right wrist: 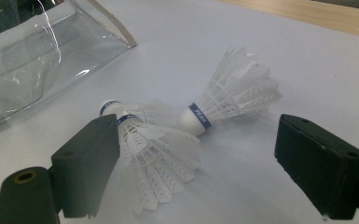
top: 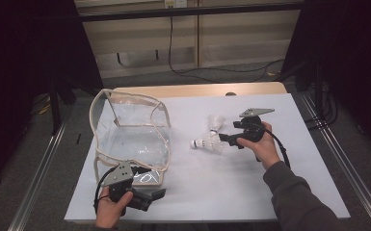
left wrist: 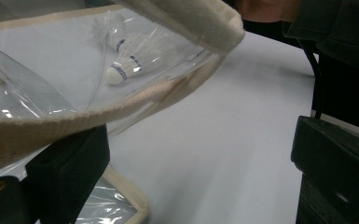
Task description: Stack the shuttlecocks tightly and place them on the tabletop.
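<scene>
— What do the tools look like?
— Each black hand-held gripper, left and right, has blocky matte jaws, a grey three-cornered plate on top and a trailing black cable.
— And the clothing?
— A dark grey long sleeve on the right arm.

Pouch: on the table, left half.
Shuttlecocks: on the table, right of the pouch, touching each other.
Left gripper: at the pouch's near edge.
Right gripper: just right of the shuttlecocks.
</scene>
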The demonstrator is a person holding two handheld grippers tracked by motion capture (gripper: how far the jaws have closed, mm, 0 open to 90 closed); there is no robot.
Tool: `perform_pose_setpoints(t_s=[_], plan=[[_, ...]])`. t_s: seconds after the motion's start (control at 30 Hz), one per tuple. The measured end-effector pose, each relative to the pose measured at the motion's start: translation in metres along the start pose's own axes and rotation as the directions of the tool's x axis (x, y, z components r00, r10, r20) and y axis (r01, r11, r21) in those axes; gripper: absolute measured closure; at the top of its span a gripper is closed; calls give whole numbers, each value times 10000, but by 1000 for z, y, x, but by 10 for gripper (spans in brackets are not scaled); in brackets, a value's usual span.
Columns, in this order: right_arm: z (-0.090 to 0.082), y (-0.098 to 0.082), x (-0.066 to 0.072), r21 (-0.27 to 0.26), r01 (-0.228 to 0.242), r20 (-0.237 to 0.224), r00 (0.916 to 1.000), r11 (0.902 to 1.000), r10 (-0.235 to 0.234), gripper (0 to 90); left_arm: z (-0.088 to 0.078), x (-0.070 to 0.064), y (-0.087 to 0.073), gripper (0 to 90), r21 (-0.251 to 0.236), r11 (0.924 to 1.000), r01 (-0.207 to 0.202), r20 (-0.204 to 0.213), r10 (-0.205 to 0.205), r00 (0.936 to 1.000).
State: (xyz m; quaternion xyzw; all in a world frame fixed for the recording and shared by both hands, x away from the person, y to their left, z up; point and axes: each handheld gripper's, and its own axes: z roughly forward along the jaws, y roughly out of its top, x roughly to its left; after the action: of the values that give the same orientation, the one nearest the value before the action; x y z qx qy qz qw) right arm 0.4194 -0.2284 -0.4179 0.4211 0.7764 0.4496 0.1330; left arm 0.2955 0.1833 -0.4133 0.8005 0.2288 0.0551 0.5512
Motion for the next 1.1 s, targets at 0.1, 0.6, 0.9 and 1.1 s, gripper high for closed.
perform_pose_setpoints(t_s=[0.1,0.6,0.9,1.1], plan=[[1,2,0,-17,-11,24,10000,10000,11,134,0,0,0,45,-11,10000,7,0,-7,10000],[6,9,-6,68,-43,388,9992,10000,40,127,0,0,0,45,-27,10000,0,-7,0,10000],[12,15,-9,15,-127,600,9981,9999,126,126,0,0,0,45,-32,10000,-12,-22,12,10000],[14,15,-13,-60,-249,759,9968,9997,253,127,0,0,0,45,-35,10000,-1,-5,1,10000]])
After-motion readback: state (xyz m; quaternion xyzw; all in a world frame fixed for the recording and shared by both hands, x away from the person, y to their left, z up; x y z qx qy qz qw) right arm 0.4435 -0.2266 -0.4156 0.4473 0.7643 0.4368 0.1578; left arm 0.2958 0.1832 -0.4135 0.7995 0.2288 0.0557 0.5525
